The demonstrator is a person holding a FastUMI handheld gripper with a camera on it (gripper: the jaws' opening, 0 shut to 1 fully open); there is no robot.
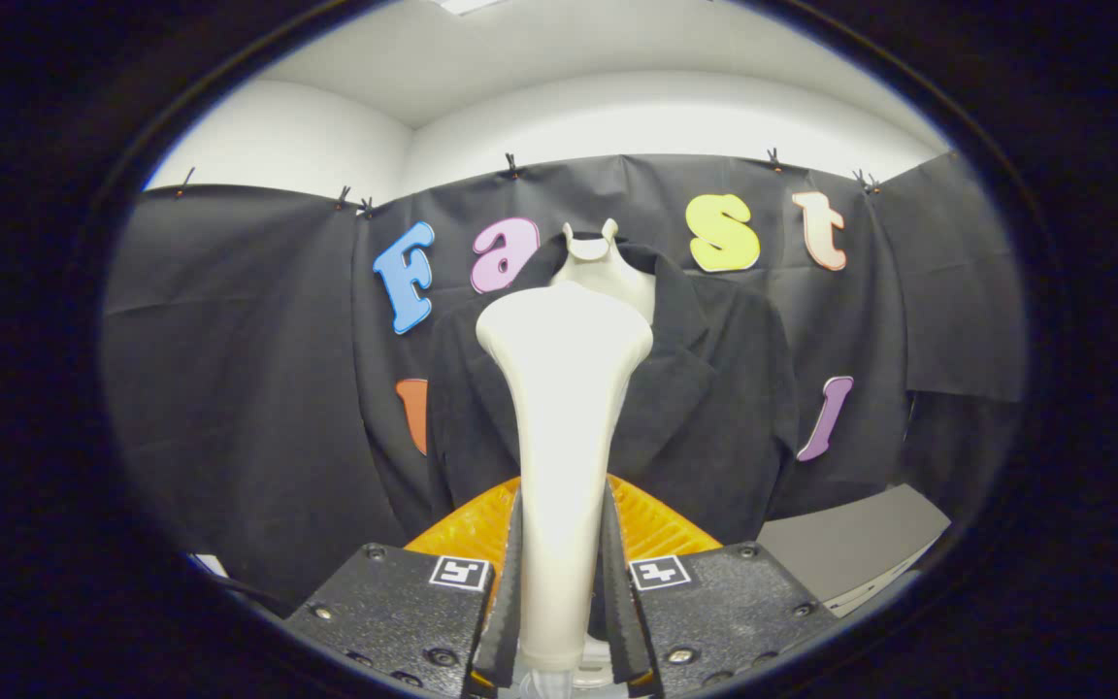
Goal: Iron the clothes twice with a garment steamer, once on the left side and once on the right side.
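Low in the middle of the frame, the gripper clamps both fingers on the cream handle of the garment steamer, which rises upright to a broad head. Behind it at center, a black jacket hangs on a pale mannequin.

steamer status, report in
Claw shut on the steamer, head up ahead of the fingers. Black jacket on the mannequin beyond it, not touching yet. Nothing in between.
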